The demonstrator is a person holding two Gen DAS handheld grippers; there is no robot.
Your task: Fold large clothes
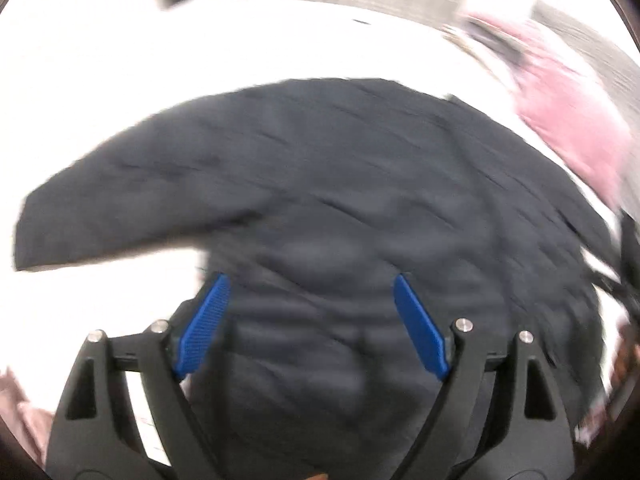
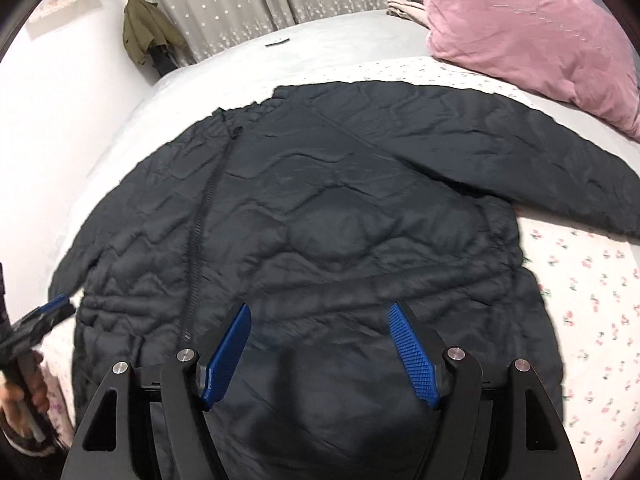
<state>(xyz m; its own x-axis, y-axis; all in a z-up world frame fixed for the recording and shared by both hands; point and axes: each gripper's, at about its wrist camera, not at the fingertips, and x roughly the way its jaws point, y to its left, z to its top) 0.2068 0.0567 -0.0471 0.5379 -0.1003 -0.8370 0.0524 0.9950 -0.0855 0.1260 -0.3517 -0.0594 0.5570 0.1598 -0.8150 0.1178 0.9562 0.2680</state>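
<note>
Bed with floral sheet [image 2: 580,280]: dark quilted padded jacket [image 2: 320,208] spread flat mid-bed, sleeves out, ready for folding. Left gripper [image 1: 308,320], right gripper [image 2: 320,344] above hem, jaws released, empty.

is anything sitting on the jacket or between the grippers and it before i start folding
Nothing visible does. The black jacket lies spread flat on the bed, bare on top. The pink pillow sits clear beyond one sleeve. Both the right gripper and left gripper hover open above it.

Quilted, faintly shiny cloth jacket [image 2: 320,208]
</note>
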